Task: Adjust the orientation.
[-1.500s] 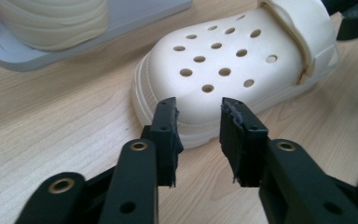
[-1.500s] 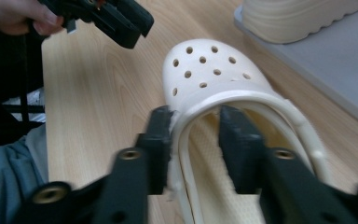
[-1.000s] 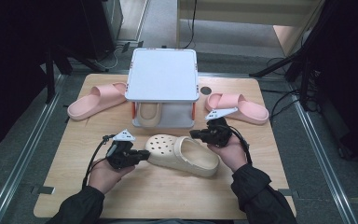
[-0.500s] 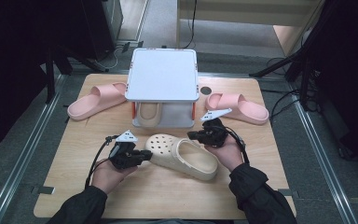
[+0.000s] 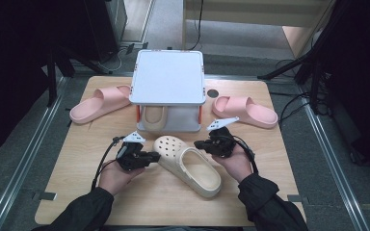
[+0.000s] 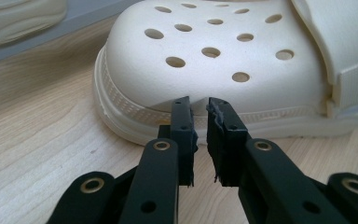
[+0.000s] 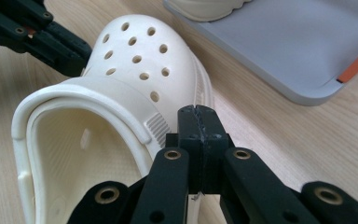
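A cream clog (image 5: 188, 163) with holes over its toe lies slantwise on the wooden table (image 5: 270, 192), toe toward the far left. My left gripper (image 5: 155, 155) points at the toe's side. In the left gripper view its jaws (image 6: 199, 103) stand a narrow gap apart with nothing between them, tips against the clog (image 6: 214, 56) just above its ribbed sole edge. My right gripper (image 5: 198, 144) is at the clog's other side. In the right gripper view it (image 7: 197, 109) is shut on nothing, beside the clog's (image 7: 135, 60) strap hinge.
A grey two-level rack (image 5: 168, 77) stands at the back centre with a second cream clog (image 5: 154, 117) on its lower shelf. A pink slide (image 5: 101, 103) lies to its left and another (image 5: 244, 110) to its right. A small dark disc (image 5: 213, 93) sits near the rack.
The clog's heel has swung a little toward the table's near edge. Both hands have stayed almost where they were, beside the clog.
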Available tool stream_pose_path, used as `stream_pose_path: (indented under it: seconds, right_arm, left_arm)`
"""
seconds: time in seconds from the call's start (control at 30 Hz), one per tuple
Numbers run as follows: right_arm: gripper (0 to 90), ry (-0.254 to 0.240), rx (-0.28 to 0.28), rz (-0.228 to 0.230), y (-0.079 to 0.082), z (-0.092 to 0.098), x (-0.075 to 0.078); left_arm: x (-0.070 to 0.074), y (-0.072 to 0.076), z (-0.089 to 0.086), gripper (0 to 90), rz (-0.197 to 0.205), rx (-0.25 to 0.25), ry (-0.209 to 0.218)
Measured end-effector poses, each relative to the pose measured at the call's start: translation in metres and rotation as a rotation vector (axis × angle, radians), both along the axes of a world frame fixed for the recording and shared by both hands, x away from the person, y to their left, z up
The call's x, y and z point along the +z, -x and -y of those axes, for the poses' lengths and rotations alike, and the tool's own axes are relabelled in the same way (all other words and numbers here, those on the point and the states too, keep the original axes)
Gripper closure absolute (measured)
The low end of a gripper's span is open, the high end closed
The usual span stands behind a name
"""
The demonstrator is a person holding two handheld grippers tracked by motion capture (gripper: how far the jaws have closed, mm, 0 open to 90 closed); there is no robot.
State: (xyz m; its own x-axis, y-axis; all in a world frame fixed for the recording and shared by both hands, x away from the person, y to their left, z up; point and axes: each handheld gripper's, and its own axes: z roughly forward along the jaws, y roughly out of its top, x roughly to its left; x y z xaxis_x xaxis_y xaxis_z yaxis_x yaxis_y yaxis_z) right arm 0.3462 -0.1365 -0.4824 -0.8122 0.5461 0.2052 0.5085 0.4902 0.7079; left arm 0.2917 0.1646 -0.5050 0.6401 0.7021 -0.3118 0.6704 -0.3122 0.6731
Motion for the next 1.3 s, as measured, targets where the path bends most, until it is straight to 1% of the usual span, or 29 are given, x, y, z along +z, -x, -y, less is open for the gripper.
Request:
stream_pose_path:
  seconds: [0.03,0.07,0.13,0.2,0.27,0.3,0.37,0.43,0.47,0.53,0.63,0.7,0.8,0.83,1.13,1.23,1.3]
  right_arm:
    - [90.0,0.003,-0.003,-0.007,0.001,0.000,0.000]
    - [90.0,0.005,-0.002,-0.010,0.002,0.000,0.000]
    - [90.0,0.009,0.001,-0.009,0.005,-0.002,-0.002]
    - [90.0,0.016,0.004,-0.009,0.008,-0.004,-0.003]
    - [90.0,0.013,0.006,-0.011,0.011,-0.004,-0.003]
    - [90.0,0.011,0.006,-0.009,0.012,-0.004,-0.003]
    - [90.0,0.004,0.004,-0.021,0.013,-0.003,-0.004]
    - [90.0,0.003,0.003,-0.028,0.015,-0.003,-0.004]
    - [90.0,0.001,0.003,-0.024,0.016,-0.003,-0.004]
    - [90.0,0.002,-0.002,-0.019,0.018,-0.003,-0.004]
    - [90.0,0.007,-0.009,-0.014,0.021,-0.001,-0.004]
    - [90.0,0.004,-0.015,-0.016,0.022,0.000,-0.004]
    - [90.0,0.001,-0.033,-0.017,0.025,0.001,-0.004]
    - [90.0,0.002,-0.033,-0.011,0.025,0.002,-0.004]
    - [89.2,-0.002,-0.074,-0.008,0.033,0.008,-0.005]
    - [89.3,-0.004,-0.077,0.003,0.036,0.009,-0.005]
    - [89.3,-0.002,-0.085,0.002,0.039,0.009,-0.005]
  left_arm:
    - [0.000,-0.001,0.000,79.8,0.000,0.009,0.006]
    - [0.000,-0.002,0.001,79.8,0.002,0.007,0.004]
    - [-0.002,-0.004,0.003,79.7,-0.008,0.002,0.007]
    - [-0.002,-0.006,0.005,79.6,0.001,0.003,-0.001]
    - [-0.002,-0.008,0.006,79.4,-0.001,-0.002,-0.002]
    - [-0.002,-0.009,0.006,79.3,-0.004,-0.002,0.001]
    - [-0.003,-0.011,0.006,79.5,-0.011,0.001,0.013]
    - [-0.002,-0.013,0.008,79.6,-0.009,0.001,0.003]
    - [-0.001,-0.013,0.009,79.9,-0.006,-0.002,-0.003]
    - [-0.001,-0.015,0.010,81.0,-0.005,-0.005,-0.002]
    - [-0.001,-0.019,0.012,81.6,-0.016,-0.009,0.007]
    - [-0.001,-0.020,0.013,82.0,-0.012,-0.013,0.006]
    - [-0.001,-0.023,0.015,82.2,-0.016,-0.015,0.016]
    - [-0.001,-0.024,0.016,82.2,-0.017,-0.016,0.017]
    - [0.000,-0.034,0.024,82.1,-0.019,-0.044,0.011]
    - [-0.001,-0.037,0.027,82.0,-0.019,-0.046,0.015]
    - [0.000,-0.040,0.029,82.2,-0.018,-0.045,0.015]
